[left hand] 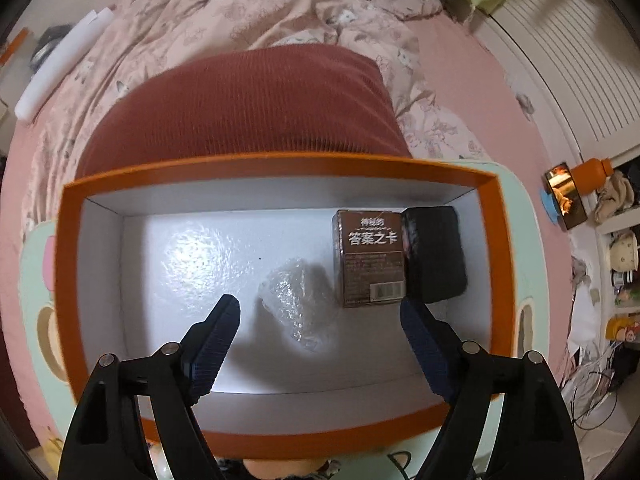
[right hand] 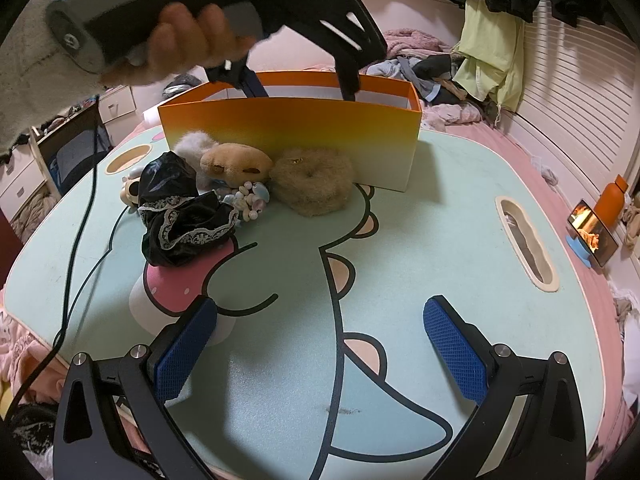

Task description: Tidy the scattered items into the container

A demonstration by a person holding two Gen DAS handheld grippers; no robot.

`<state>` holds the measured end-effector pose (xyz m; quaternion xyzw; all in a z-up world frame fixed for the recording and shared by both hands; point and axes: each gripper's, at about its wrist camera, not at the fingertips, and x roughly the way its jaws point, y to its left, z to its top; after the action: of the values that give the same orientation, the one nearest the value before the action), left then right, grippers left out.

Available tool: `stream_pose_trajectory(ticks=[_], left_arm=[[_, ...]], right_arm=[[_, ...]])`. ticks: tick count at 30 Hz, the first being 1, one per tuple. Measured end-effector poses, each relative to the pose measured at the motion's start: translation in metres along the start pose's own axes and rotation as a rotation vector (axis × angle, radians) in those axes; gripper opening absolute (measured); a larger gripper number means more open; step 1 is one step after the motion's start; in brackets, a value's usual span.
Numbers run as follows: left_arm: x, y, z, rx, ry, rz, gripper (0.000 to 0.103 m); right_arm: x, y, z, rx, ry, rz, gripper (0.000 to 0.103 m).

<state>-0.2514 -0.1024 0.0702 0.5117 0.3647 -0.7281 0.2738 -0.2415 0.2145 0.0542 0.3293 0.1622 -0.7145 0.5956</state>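
An orange box (left hand: 280,166) with a white inside stands on the table. On its floor lie a brown card box (left hand: 370,256), a black block (left hand: 436,256) beside it, and a crumpled clear plastic packet (left hand: 298,304). My left gripper (left hand: 318,308) hangs open over the packet, pads apart from it. The right wrist view shows the left gripper (right hand: 302,88) dipping into the box (right hand: 288,136). In front of the box lie a black lace-trimmed cloth (right hand: 180,216), a tan plush (right hand: 236,162), a fuzzy beige scrunchie (right hand: 312,184), a grey fluffy piece (right hand: 196,144) and beads (right hand: 248,198). My right gripper (right hand: 320,308) is open and holds nothing.
The pale green cartoon-print lap table (right hand: 440,220) sits on a pink bed, with a handle slot (right hand: 526,244) at the right. A red pillow (left hand: 240,108) lies behind the box. A hand (right hand: 180,40) holds the left gripper. A cable (right hand: 76,260) runs along the left edge.
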Motion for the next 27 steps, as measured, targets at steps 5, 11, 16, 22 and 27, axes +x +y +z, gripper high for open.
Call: stream_pose_trajectory(ticks=[5,11,16,22,27], left_arm=[[0.009,0.018,-0.007,-0.036,0.017,0.000,0.075],[0.013,0.036,-0.008,-0.051,0.006,-0.032,0.022],[-0.016,0.049,-0.013,-0.079,-0.050,-0.148,0.022],[-0.077,0.054,-0.053,0.001,-0.186,-0.245,0.022],[-0.081,0.072,-0.109,0.048,-0.215,-0.281,0.022]], right_arm=[[0.000,0.001,0.000,0.004,0.000,-0.003,0.103],[-0.001,0.001,-0.001,0.005,-0.001,-0.005,0.103],[-0.001,0.001,-0.001,0.008,-0.001,-0.007,0.103],[-0.001,0.001,-0.001,0.009,-0.002,-0.009,0.103],[-0.001,0.001,-0.001,0.011,-0.002,-0.011,0.103]])
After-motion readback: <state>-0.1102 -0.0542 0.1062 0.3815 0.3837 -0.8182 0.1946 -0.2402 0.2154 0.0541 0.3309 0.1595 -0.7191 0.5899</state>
